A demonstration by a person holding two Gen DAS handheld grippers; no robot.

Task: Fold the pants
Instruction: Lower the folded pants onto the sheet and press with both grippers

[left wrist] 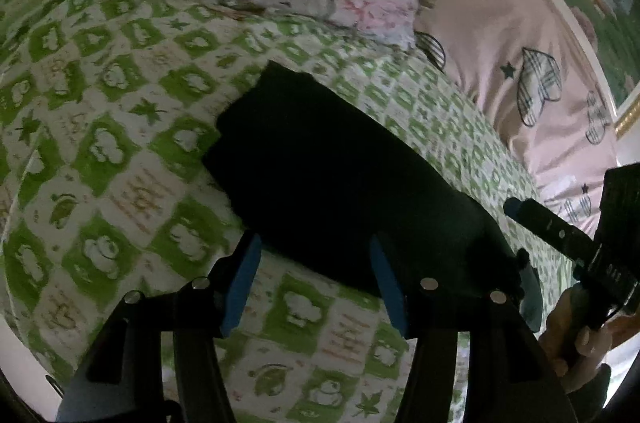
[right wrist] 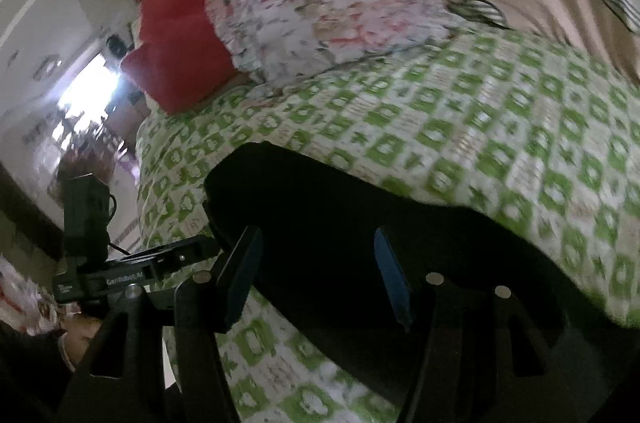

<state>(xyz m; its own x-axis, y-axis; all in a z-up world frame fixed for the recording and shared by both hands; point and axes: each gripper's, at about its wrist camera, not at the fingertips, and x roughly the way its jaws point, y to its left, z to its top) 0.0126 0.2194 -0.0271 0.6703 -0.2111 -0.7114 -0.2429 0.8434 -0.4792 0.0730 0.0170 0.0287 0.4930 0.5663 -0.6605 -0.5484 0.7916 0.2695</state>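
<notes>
Showing the left wrist view: the left gripper (left wrist: 316, 283) stands open, nothing pinched between its blue pads, just in front of the near edge of the dark pants (left wrist: 340, 179), which lie folded into a compact block on the green-checked bedspread (left wrist: 120, 151). A hand (left wrist: 576, 335) at the lower right carries the other tool. Right wrist view: the right gripper (right wrist: 316, 275) is likewise open over the same pants (right wrist: 360, 223), gripping nothing. Risk, as judged: a pad snagging the top layer could drag the fold open, since the soft bedding gives little resistance.
</notes>
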